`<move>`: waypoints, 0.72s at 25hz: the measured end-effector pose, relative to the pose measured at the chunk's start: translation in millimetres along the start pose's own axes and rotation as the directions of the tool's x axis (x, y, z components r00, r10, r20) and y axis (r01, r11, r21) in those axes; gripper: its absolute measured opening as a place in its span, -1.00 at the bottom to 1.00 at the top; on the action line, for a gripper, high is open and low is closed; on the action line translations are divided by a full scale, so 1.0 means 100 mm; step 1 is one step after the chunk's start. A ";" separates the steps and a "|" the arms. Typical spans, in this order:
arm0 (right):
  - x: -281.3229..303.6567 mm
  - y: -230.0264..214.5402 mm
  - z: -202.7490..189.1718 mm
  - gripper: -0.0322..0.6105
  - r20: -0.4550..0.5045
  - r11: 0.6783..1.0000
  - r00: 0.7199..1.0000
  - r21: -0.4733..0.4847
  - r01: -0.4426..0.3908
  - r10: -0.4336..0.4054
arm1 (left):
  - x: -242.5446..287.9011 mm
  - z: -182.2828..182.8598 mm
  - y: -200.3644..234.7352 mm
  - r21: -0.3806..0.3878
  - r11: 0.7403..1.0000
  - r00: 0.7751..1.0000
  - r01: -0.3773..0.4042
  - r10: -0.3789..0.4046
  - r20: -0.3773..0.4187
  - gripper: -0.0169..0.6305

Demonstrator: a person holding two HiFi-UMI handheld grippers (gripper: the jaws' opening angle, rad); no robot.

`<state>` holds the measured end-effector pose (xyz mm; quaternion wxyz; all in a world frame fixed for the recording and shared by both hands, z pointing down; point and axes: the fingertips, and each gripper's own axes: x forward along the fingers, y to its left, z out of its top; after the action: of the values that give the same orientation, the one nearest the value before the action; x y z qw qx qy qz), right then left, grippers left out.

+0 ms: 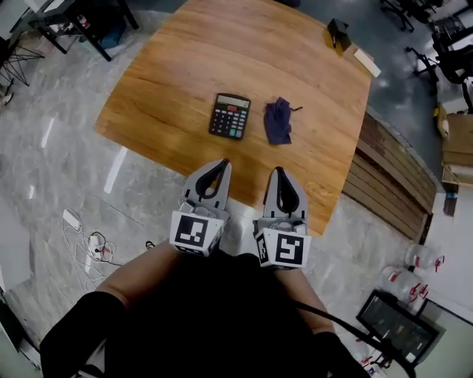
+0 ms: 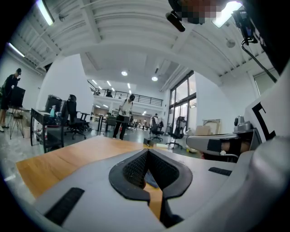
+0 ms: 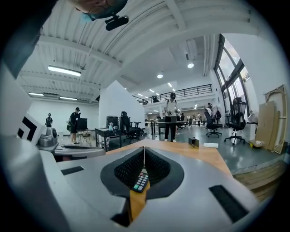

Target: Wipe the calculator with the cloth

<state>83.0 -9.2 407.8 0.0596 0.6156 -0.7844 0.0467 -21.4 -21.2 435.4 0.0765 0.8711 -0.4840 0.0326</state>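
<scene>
On wooden table (image 1: 185,66), calculator (image 1: 230,116) just beside cloth (image 1: 278,122), left gripper (image 1: 223,164) and right gripper (image 1: 278,171), jaws clenched empty

I see a wooden table (image 1: 222,52) filling the upper middle of the head view, on a grey marble floor (image 1: 52,162); a dark desk (image 1: 81,22) sits upper left, office chairs (image 1: 443,37) upper right; stacked planks (image 1: 388,181) and cardboard boxes (image 1: 458,140) lie along the right edge; white cables (image 1: 89,247) trail lower left. In the right gripper view, a white beamed ceiling (image 3: 136,41) carries strip lights (image 3: 65,70); tall windows (image 3: 229,63) stand at right, a railed mezzanine (image 3: 181,92) at centre.
</scene>
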 end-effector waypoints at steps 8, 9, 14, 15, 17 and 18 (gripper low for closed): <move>0.80 0.06 -0.20 -0.85 -0.040 0.999 0.999 0.017 -0.027 0.028 | 0.56 -0.21 0.55 -0.070 0.997 0.997 0.033 -0.037 -0.065 -0.93; 0.88 0.07 -0.26 -0.85 -0.052 0.999 0.998 0.014 -0.035 0.035 | 0.62 -0.28 0.60 -0.076 0.997 0.997 0.029 -0.035 -0.073 -0.93; 1.34 0.06 -0.72 -0.85 -0.122 0.996 0.989 -0.002 -0.084 0.084 | 0.93 -0.65 0.84 -0.044 0.999 0.992 0.007 -0.013 -0.129 -0.93; 1.43 0.05 -0.83 -0.85 -0.136 0.995 0.986 -0.007 -0.095 0.094 | 1.00 -0.75 0.88 -0.029 1.000 0.989 0.005 -0.010 -0.145 -0.93; 1.59 0.03 -1.07 -0.85 -0.165 0.994 0.980 -0.011 -0.113 0.110 | 1.12 -0.94 0.98 -0.027 1.000 0.984 0.013 -0.018 -0.178 -0.92; 1.67 0.01 -1.20 -0.85 -0.181 0.992 0.976 -0.013 -0.122 0.118 | 1.18 -1.04 1.03 -0.039 0.999 0.981 0.018 -0.026 -0.194 -0.93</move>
<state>46.8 -151.4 551.8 0.1348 0.5596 -0.8121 0.0963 -44.6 -156.2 563.6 0.1397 0.8675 -0.4651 0.1076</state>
